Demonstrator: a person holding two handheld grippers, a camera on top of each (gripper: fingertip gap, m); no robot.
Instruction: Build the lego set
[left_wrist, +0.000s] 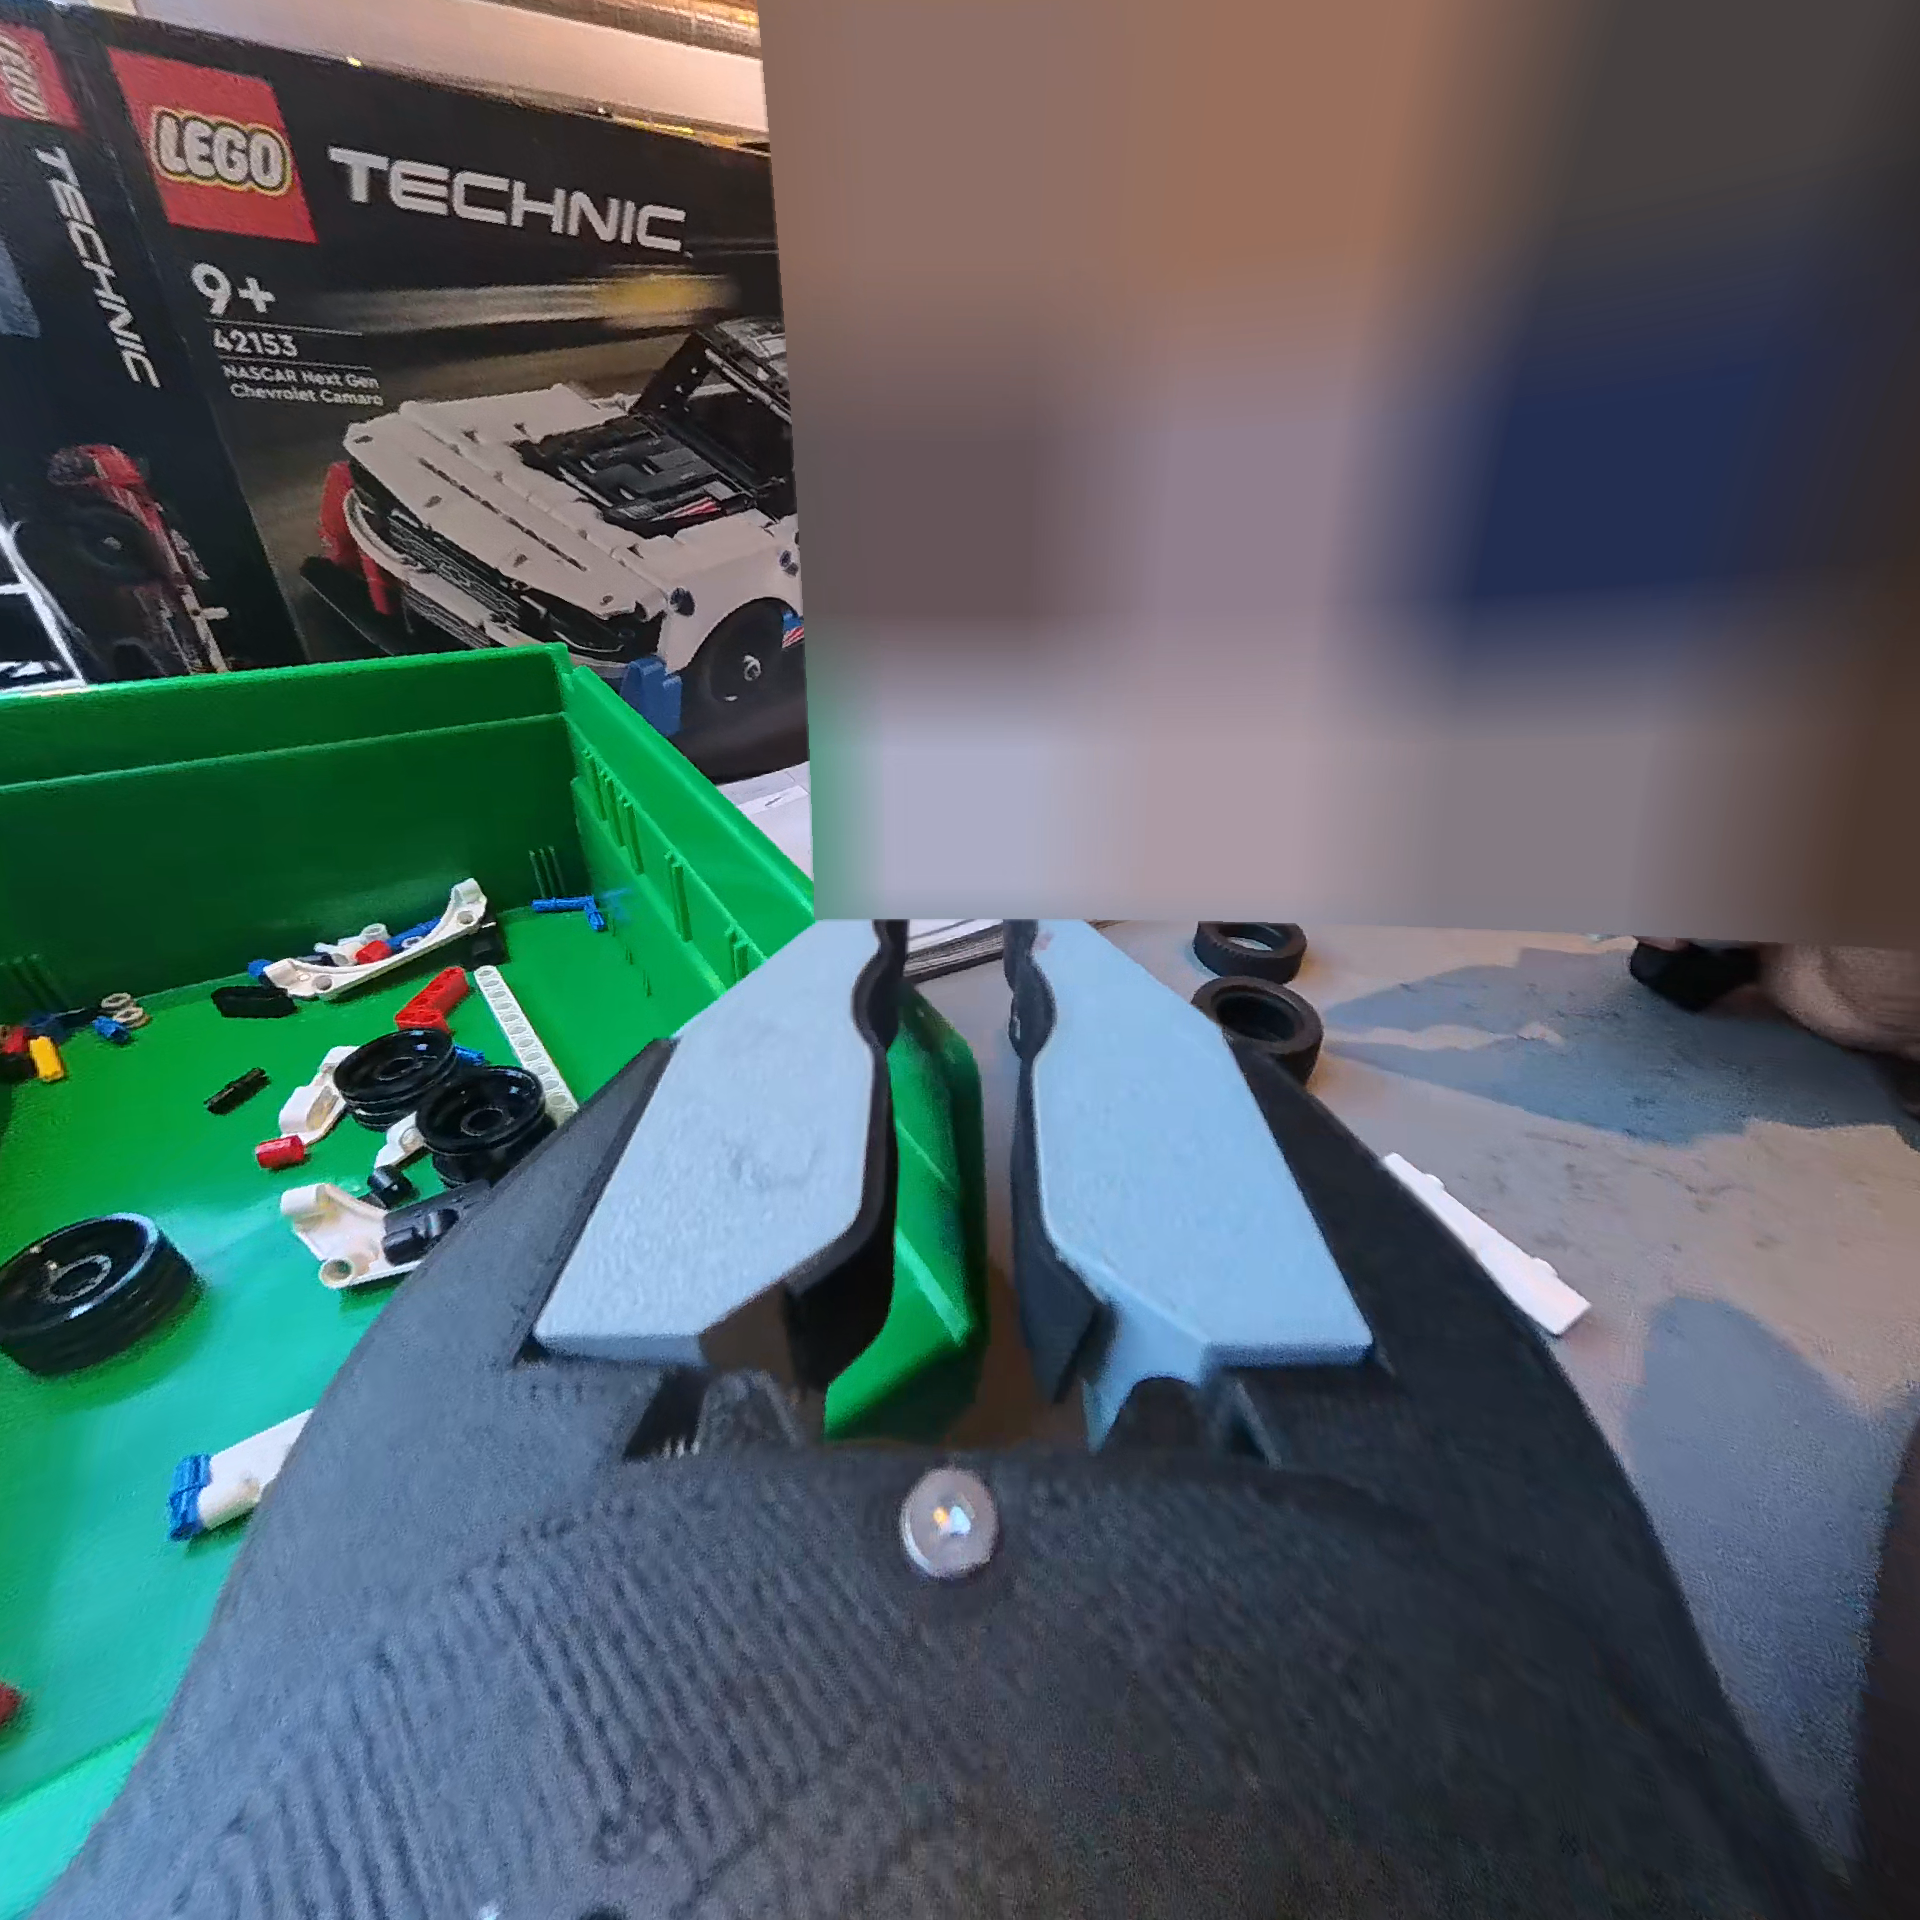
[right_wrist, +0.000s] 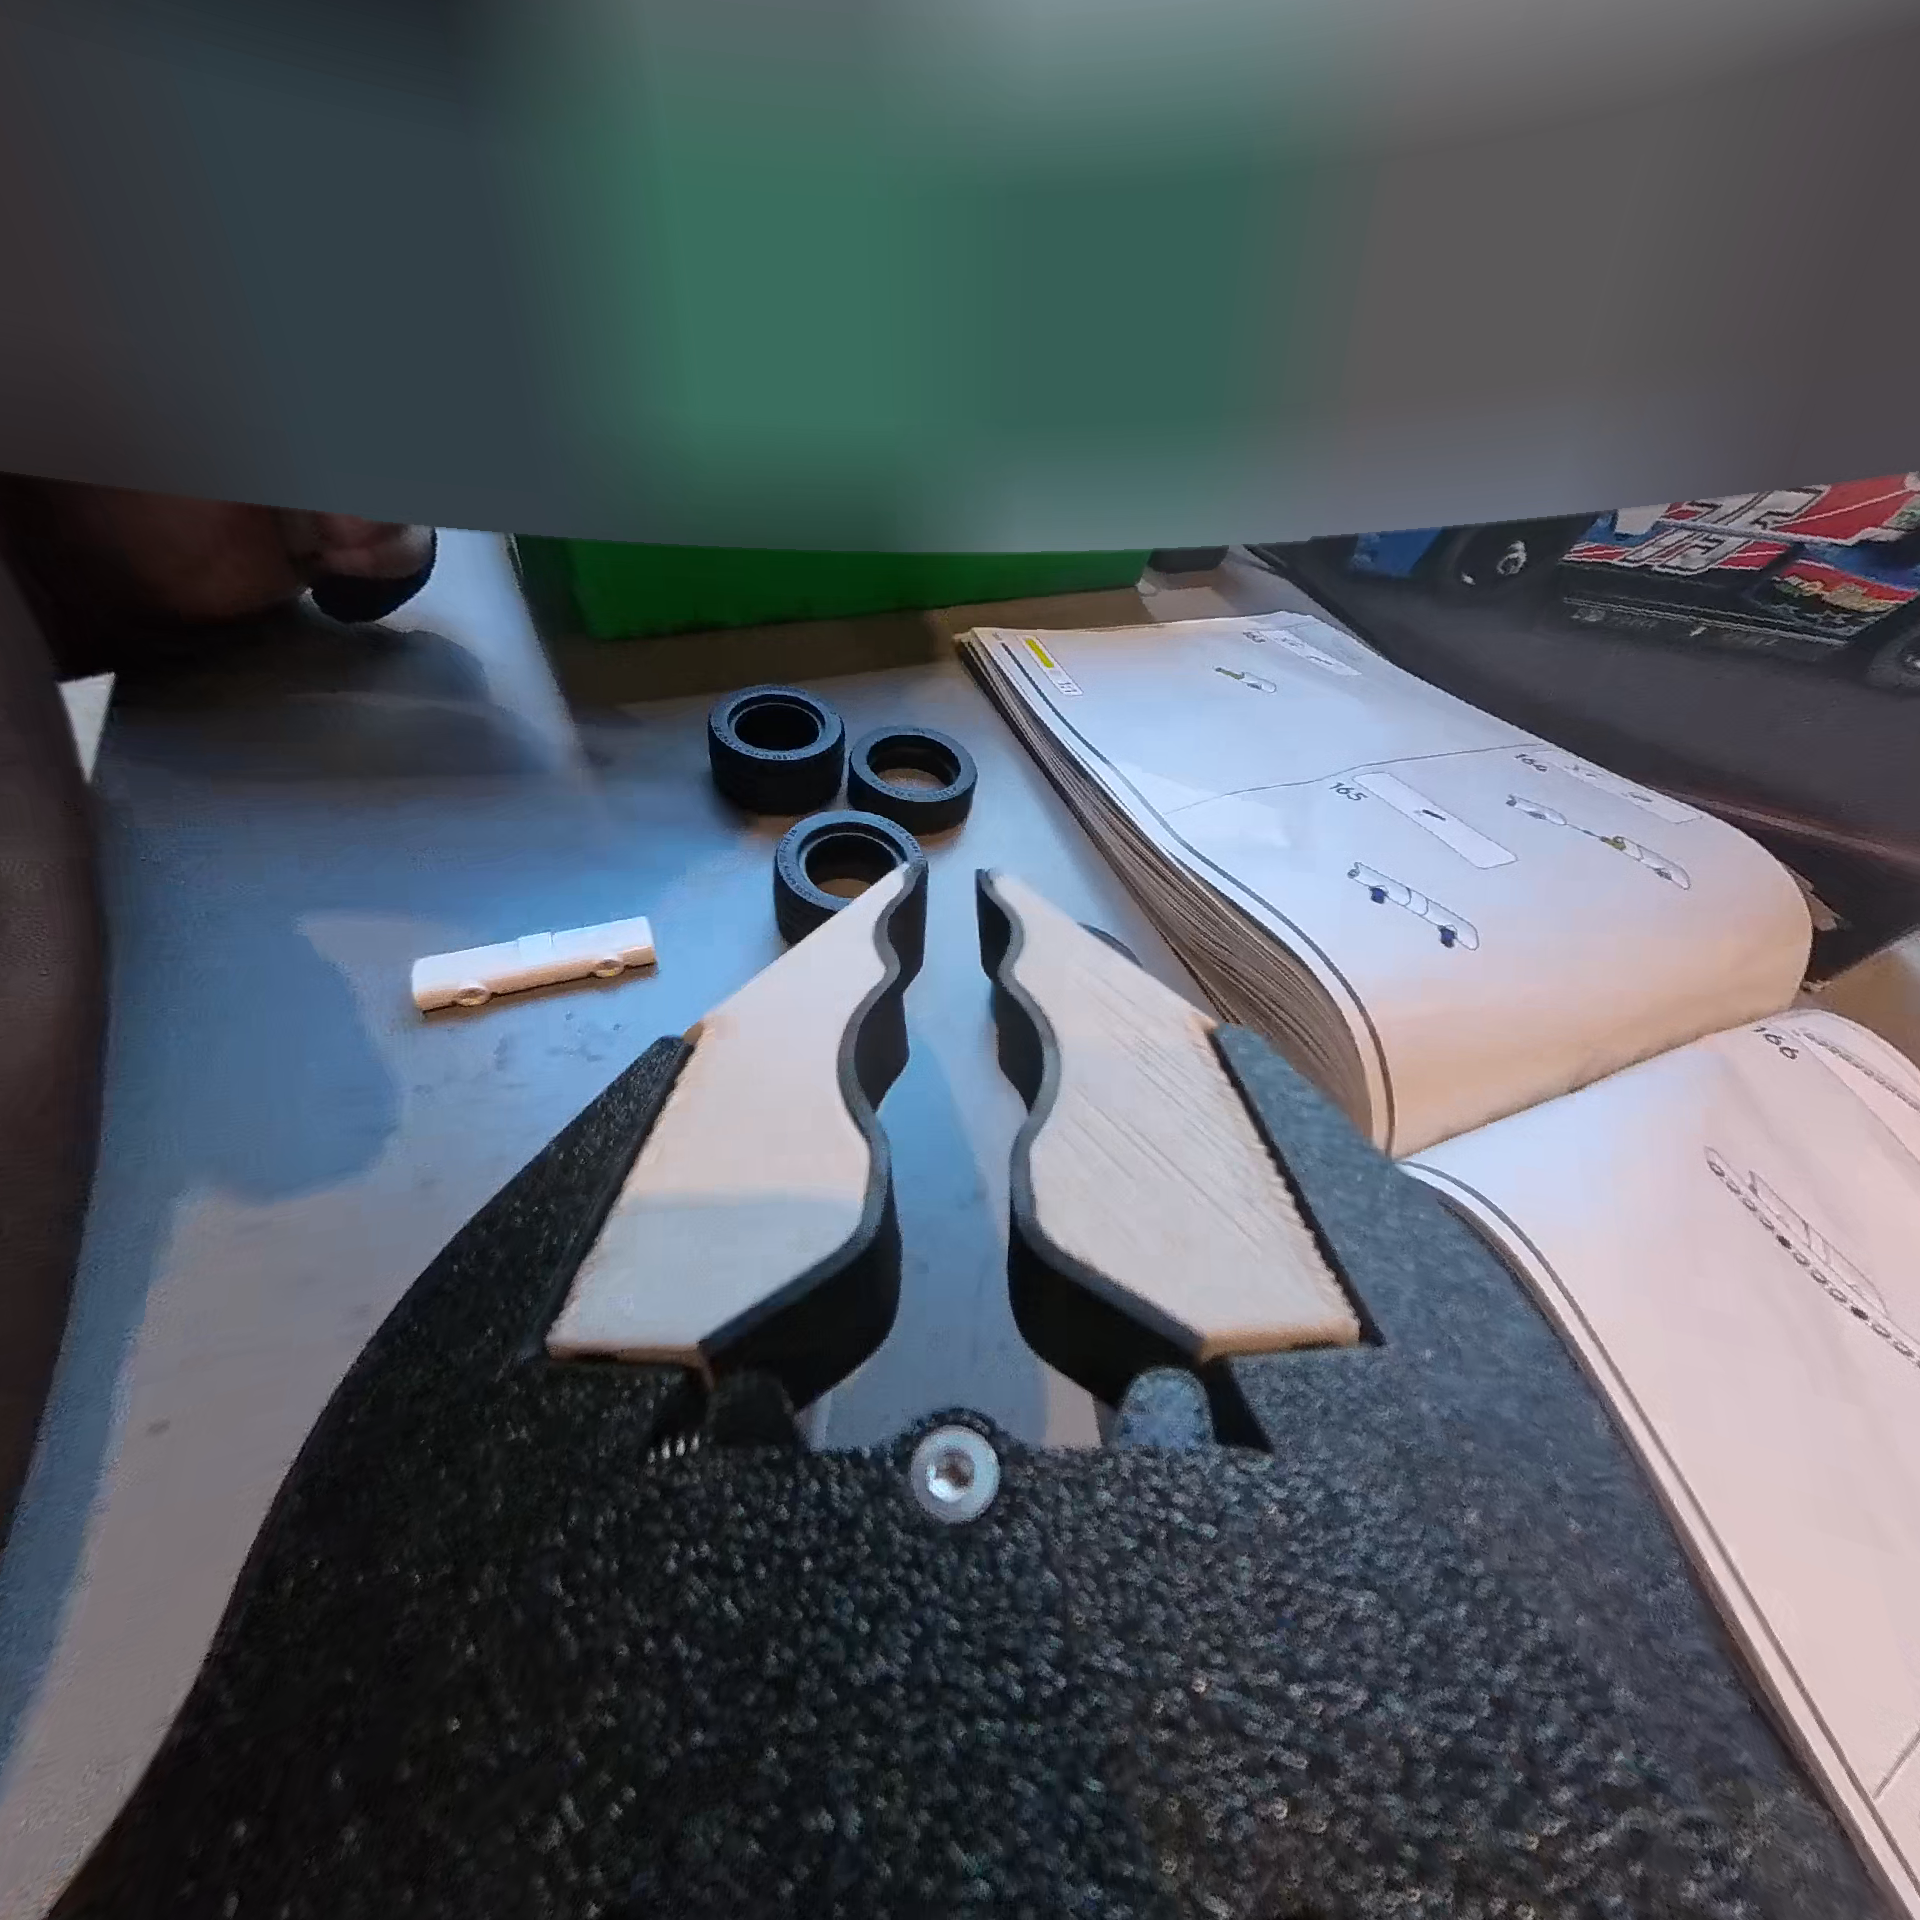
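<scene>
both jaws stand parted, gripping nothing. the left gripper (left_wrist: 951, 951) hangs over the green bin (left_wrist: 665, 831) corner; the right gripper (right_wrist: 951, 883) hovers just beside the black tyres (right_wrist: 831, 769), the white piece (right_wrist: 535, 961) nearby

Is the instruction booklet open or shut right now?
Open. In the right wrist view the instruction booklet lies spread flat on the table, printed pages facing up on both sides of the spine.

green bin (left_wrist: 665, 790), black tyres (right_wrist: 774, 748), white beam (right_wrist: 535, 961), grey table (right_wrist: 312, 1091), white booklet (right_wrist: 1403, 831), black wheels (left_wrist: 436, 1091)
</scene>
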